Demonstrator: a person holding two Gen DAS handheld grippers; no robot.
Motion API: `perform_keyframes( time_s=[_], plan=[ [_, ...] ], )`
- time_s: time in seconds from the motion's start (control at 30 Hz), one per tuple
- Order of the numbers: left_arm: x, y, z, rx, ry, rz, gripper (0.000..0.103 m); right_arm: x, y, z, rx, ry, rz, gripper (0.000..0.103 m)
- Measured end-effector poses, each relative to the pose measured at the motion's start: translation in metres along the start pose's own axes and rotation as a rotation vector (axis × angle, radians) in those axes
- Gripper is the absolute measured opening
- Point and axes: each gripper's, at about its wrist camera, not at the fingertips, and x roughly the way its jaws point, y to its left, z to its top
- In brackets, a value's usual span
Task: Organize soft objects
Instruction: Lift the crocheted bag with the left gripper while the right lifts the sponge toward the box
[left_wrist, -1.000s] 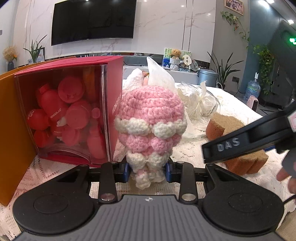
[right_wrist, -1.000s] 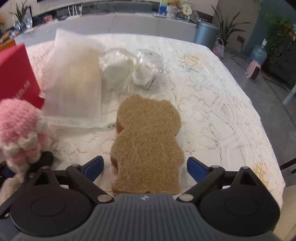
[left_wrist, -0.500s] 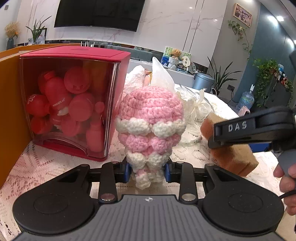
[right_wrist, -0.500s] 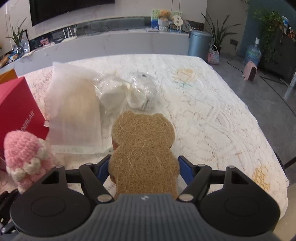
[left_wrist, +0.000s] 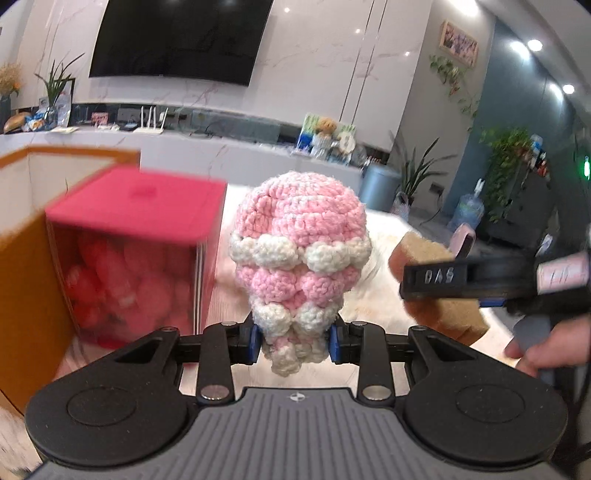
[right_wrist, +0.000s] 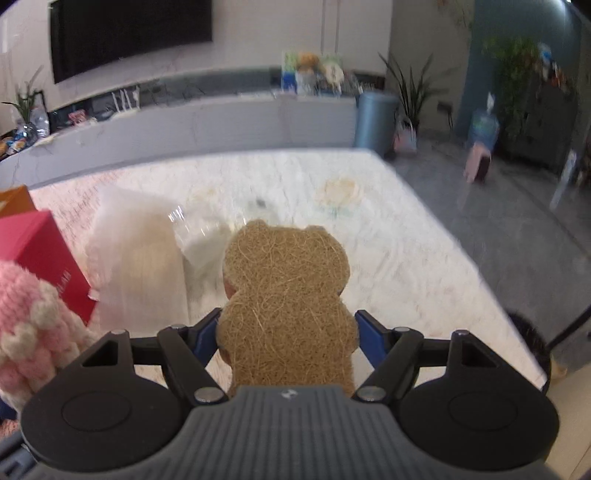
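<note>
A pink and white crocheted toy (left_wrist: 299, 254) stands upright in my left gripper (left_wrist: 294, 338), whose blue pads press on its narrow lower end; it hangs above the table. The toy also shows at the left edge of the right wrist view (right_wrist: 33, 325). My right gripper (right_wrist: 286, 338) is shut on a brown bear-shaped sponge (right_wrist: 286, 291), gripped at its waist and lifted off the lace tablecloth (right_wrist: 406, 266). In the left wrist view the sponge (left_wrist: 424, 254) and the right gripper's black finger sit at the right, with a person's hand (left_wrist: 535, 350) behind.
A red box with a clear front (left_wrist: 136, 251), full of red bottles, stands left of the toy beside an orange box (left_wrist: 26, 280). A white mesh bag (right_wrist: 136, 258) and clear plastic wrapping (right_wrist: 207, 236) lie on the table behind the sponge.
The right gripper closed on the brown sponge and lifted it off the cloth. The left gripper rose with the crocheted toy, so the red box now sits lower in view.
</note>
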Motion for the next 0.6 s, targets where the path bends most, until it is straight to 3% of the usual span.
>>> perform_keyframes(
  time_s=[0.13,0.33,0.47,0.6],
  plan=[
    [-0.015,0.005,0.029,0.044,-0.053,-0.009,0.038,-0.021,0.002,0.007,0.004,-0.055,0.022,0.074],
    [-0.051,0.037,0.075,0.021,-0.119,-0.048,0.038,-0.063,0.024,0.027,-0.004,-0.140,0.105,0.074],
    [-0.077,0.065,0.101,0.013,-0.147,-0.037,0.038,-0.110,0.057,0.044,-0.068,-0.245,0.175,0.074],
    [-0.104,0.098,0.121,0.042,-0.169,-0.021,0.038,-0.142,0.104,0.059,-0.133,-0.283,0.270,0.074]
  ],
)
